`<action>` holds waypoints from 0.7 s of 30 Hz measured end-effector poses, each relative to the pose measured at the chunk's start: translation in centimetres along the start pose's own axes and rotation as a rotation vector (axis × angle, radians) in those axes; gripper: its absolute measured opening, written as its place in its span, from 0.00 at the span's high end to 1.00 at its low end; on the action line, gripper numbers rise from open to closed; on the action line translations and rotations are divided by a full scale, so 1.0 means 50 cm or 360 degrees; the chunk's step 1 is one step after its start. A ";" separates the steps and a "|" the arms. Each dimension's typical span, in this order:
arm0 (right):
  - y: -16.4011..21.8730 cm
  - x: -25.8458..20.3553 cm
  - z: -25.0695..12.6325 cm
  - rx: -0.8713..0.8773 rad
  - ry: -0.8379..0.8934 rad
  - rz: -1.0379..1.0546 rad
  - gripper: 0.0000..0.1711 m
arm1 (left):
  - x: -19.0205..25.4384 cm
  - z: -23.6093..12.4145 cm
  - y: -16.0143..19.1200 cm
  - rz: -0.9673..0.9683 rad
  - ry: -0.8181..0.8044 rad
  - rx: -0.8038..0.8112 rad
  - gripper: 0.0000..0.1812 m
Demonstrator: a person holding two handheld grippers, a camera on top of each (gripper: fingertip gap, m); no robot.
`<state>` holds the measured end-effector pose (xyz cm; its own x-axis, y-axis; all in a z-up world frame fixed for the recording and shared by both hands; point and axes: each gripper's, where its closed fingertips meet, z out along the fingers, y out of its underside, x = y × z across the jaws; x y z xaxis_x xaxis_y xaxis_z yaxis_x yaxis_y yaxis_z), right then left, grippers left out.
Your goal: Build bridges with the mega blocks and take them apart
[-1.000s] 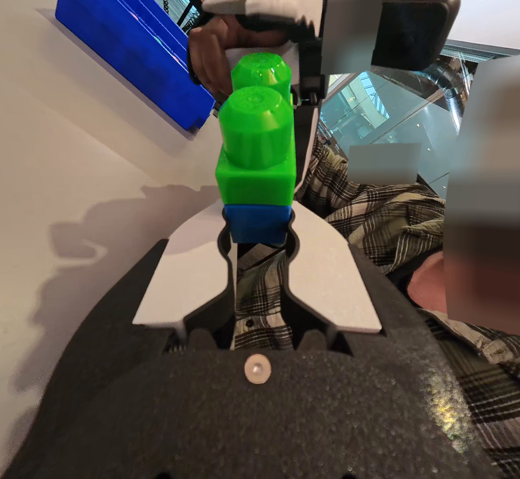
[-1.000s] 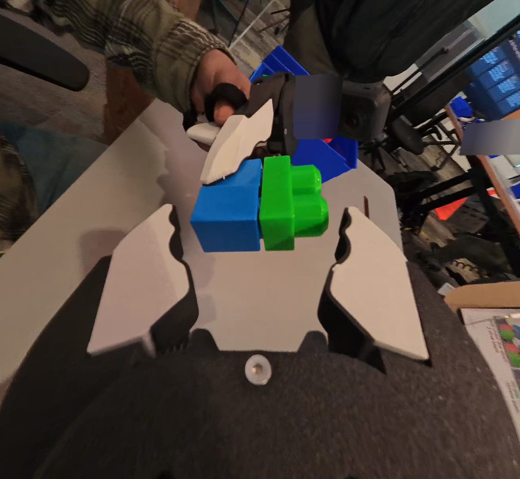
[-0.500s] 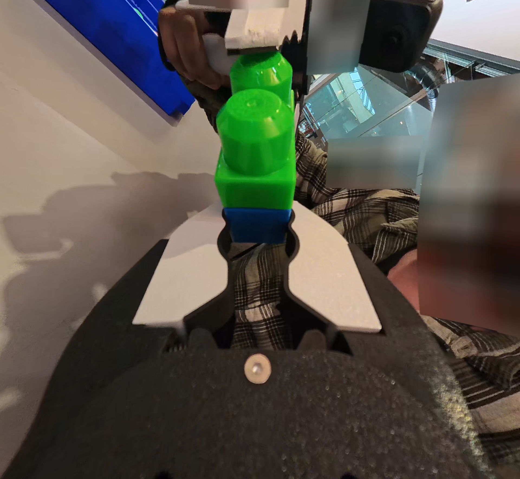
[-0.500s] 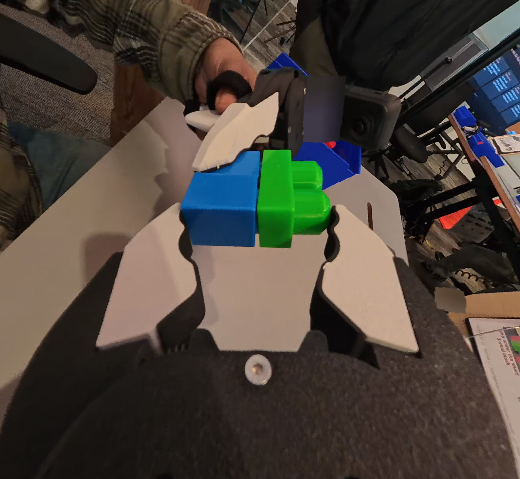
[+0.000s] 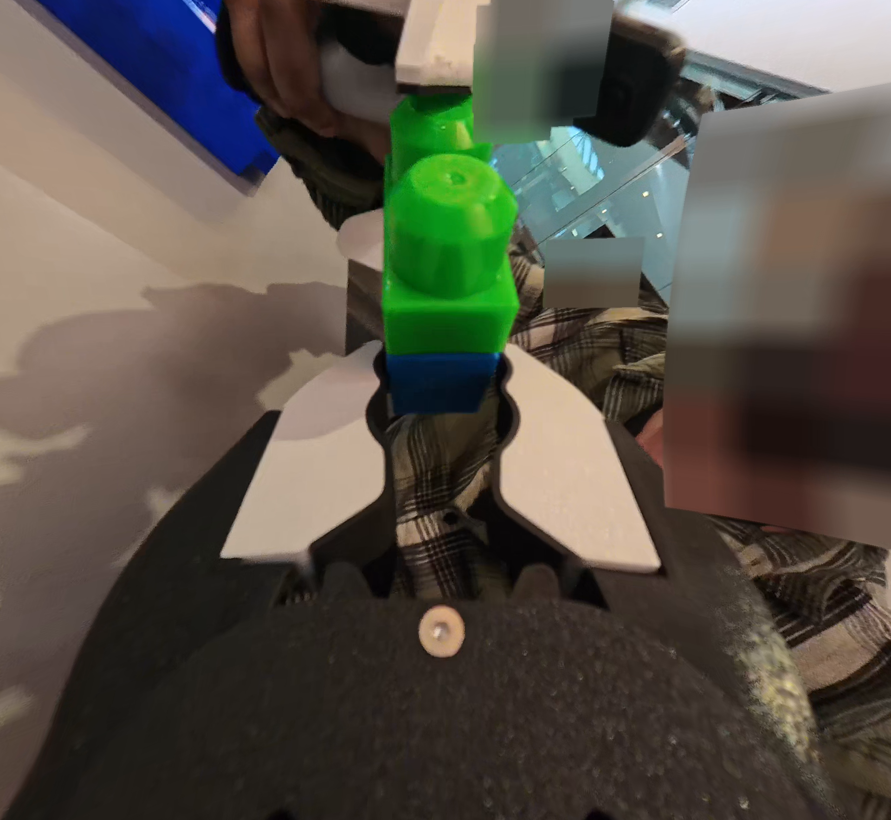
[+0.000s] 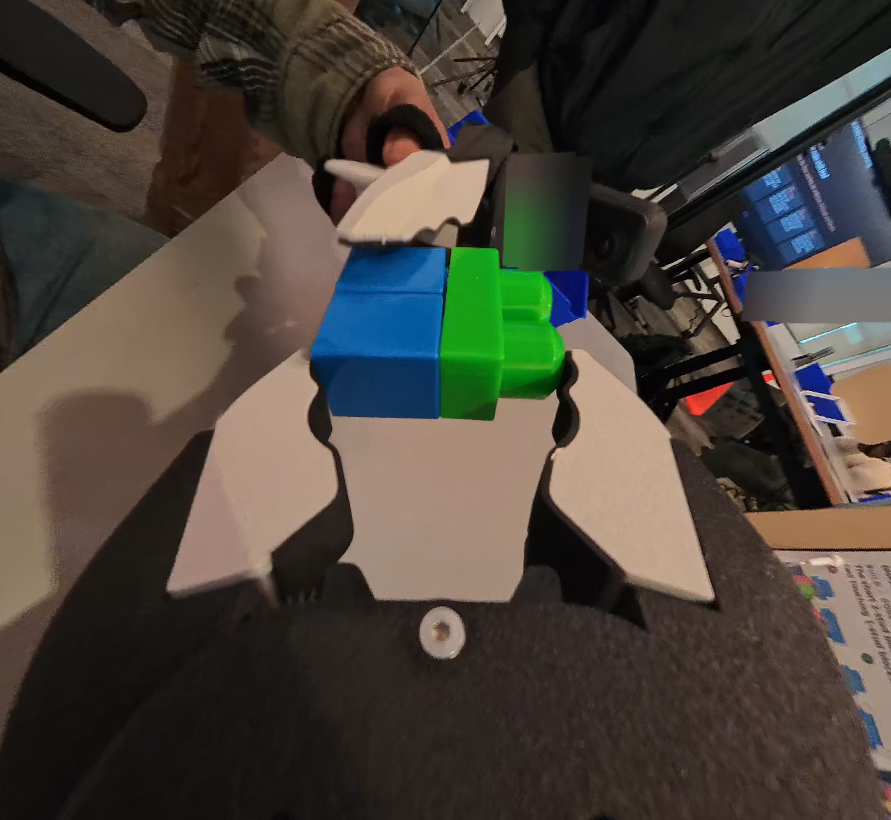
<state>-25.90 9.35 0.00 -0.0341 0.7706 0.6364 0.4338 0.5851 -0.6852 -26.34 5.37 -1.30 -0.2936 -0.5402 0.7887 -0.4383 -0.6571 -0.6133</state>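
A green two-stud block (image 5: 448, 305) is pressed onto a blue block (image 5: 436, 387). My left gripper (image 5: 441, 382) is shut on the blue block's sides and holds the pair in the air above the white table (image 5: 96, 242), studs pointing away. In the right wrist view, my right gripper (image 6: 438, 363) closes on the pair lengthwise: one fingertip touches the blue block's (image 6: 381, 348) base end, the other the green block's (image 6: 467, 339) stud tops. The left gripper's finger (image 6: 414, 213) lies over the blue block. The right gripper (image 5: 434, 49) shows above the far stud.
A blue bin (image 5: 120, 49) stands at the table's far side and also shows behind the blocks (image 6: 569, 295). A person in a plaid shirt (image 5: 578, 363) is close by. A cardboard box (image 6: 819, 527) and a printed sheet (image 6: 848, 642) lie to the right.
My right gripper has narrowed and moved in until the block pair sits between its fingertips. My left gripper has kept its hold and tilted slightly.
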 end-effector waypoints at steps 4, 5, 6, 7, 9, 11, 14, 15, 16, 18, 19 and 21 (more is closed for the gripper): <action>0.005 0.012 -0.016 0.0032 0.0050 0.0057 0.47 | 0.003 -0.005 -0.018 0.0197 -0.0088 0.0082 0.71; 0.006 0.013 -0.018 0.0041 0.0057 0.0072 0.47 | 0.001 -0.007 -0.021 0.0272 -0.0124 0.0096 0.66; 0.008 0.014 -0.021 0.0053 0.0060 0.0096 0.47 | -0.002 -0.011 -0.027 0.0378 -0.0178 0.0126 0.64; 0.011 0.016 -0.024 0.0061 0.0061 0.0123 0.47 | -0.005 -0.018 -0.035 0.0536 -0.0252 0.0172 0.60; 0.019 0.017 -0.029 0.0069 0.0053 0.0173 0.47 | -0.019 -0.042 -0.059 0.0972 -0.0535 0.0259 0.49; 0.026 0.014 -0.031 0.0082 0.0026 0.0222 0.47 | -0.032 -0.070 -0.078 0.1376 -0.0829 0.0256 0.45; 0.028 0.015 -0.025 0.0117 -0.0018 0.0319 0.47 | -0.044 -0.076 -0.093 0.1677 -0.1012 0.0181 0.41; 0.026 0.012 -0.020 0.0131 -0.0052 0.0354 0.47 | -0.055 -0.074 -0.097 0.1736 -0.1062 0.0138 0.38; 0.026 0.010 -0.015 0.0128 -0.0065 0.0366 0.47 | -0.063 -0.070 -0.100 0.1781 -0.1087 0.0103 0.36; 0.028 0.005 -0.005 0.0101 -0.0090 0.0375 0.47 | -0.066 -0.056 -0.102 0.1877 -0.1093 0.0069 0.32; 0.029 0.005 -0.002 0.0096 -0.0088 0.0389 0.47 | -0.065 -0.048 -0.101 0.1920 -0.1079 0.0049 0.31; 0.033 0.006 0.002 0.0089 -0.0084 0.0423 0.47 | -0.066 -0.033 -0.089 0.1946 -0.1029 -0.0010 0.32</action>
<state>-25.30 10.59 -0.98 0.0269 0.9100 0.4137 0.3837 0.3727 -0.8449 -24.81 10.93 -1.10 -0.0488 -0.9123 -0.4067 -0.1942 0.4081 -0.8921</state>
